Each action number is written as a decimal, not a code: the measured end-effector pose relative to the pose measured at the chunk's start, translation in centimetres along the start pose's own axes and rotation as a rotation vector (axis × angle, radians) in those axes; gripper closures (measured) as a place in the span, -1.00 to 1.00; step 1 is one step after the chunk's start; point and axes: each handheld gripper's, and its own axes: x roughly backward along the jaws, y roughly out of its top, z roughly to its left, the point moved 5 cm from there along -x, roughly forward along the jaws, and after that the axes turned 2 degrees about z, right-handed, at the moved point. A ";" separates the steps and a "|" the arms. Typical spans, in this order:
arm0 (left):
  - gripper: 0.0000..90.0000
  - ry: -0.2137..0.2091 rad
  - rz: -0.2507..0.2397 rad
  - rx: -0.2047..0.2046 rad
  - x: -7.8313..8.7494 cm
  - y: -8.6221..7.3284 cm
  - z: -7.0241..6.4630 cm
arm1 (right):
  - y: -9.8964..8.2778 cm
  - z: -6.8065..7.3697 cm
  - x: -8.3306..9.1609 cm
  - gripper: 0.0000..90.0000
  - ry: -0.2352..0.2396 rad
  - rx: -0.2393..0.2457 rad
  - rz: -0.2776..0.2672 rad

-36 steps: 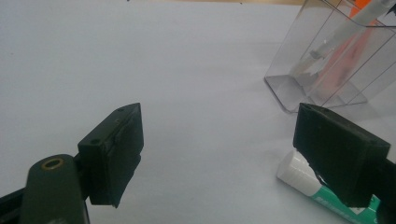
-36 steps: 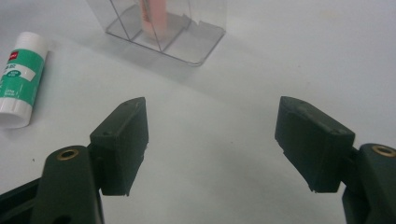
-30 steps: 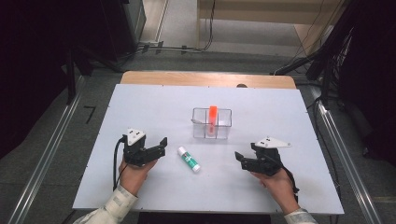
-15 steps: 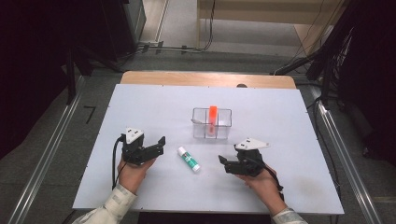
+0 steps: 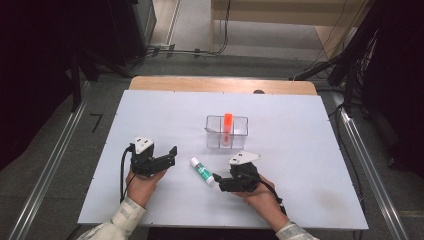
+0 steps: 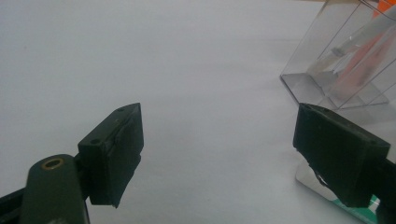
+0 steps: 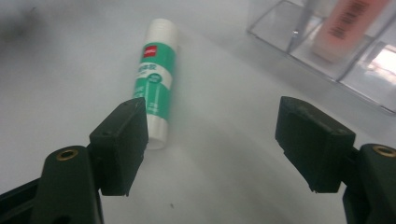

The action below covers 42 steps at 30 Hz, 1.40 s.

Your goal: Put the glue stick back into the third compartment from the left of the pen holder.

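Right gripper (image 5: 218, 181) has slid left across the table since the earlier frames & now sits just by the near end of the glue stick (image 5: 202, 171); left gripper (image 5: 167, 159) looks the same as before, parked left of the stick.

Glue stick lies flat on the white table (image 5: 300, 150), white/green label, angled, cap end pointing away toward the left. Near it, farther from the person, stands the clear organizer (image 5: 227, 132) w/ an orange marker (image 5: 227, 122) upright inside.

Step in hand, as I read it: right gripper closing in to pick up the stick. To do it well: shift the gripper further left so the stick sits between both jaws, not just beside one; square the jaws across the barrel, grip around mid-label rather than the very end so it doesn't pivot or roll out; stay low to the table, close gently.

Jaws: in the right gripper view the jaws are wide apart, holding nothing; one jaw overlaps the stick's near end (image 7: 156, 93) — touching or just beside, can't tell. Left gripper's jaws also wide, empty, w/ the organizer (image 6: 336, 65) ahead.
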 end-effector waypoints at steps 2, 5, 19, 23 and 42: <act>-0.64 0.000 0.001 0.002 -0.1 0.0 0.0 | 0.1 0.5 -0.4 -0.46 0.006 0.007 0.005; -0.64 -0.001 0.002 0.001 -0.1 0.0 0.0 | 0.3 1.1 -0.8 -0.46 0.016 0.012 0.010; -0.64 -0.003 0.010 -0.005 -0.2 -0.2 -0.2 | 0.5 3.2 -2.8 -0.40 0.026 0.044 0.044; -0.64 -0.003 0.010 -0.005 -0.2 -0.2 -0.1 | 0.5 3.3 -3.2 -0.36 0.017 0.040 0.054; -0.64 -0.006 0.014 -0.010 -0.3 -0.2 -0.3 | 0.5 3.4 -3.8 0.29 -0.033 0.080 0.044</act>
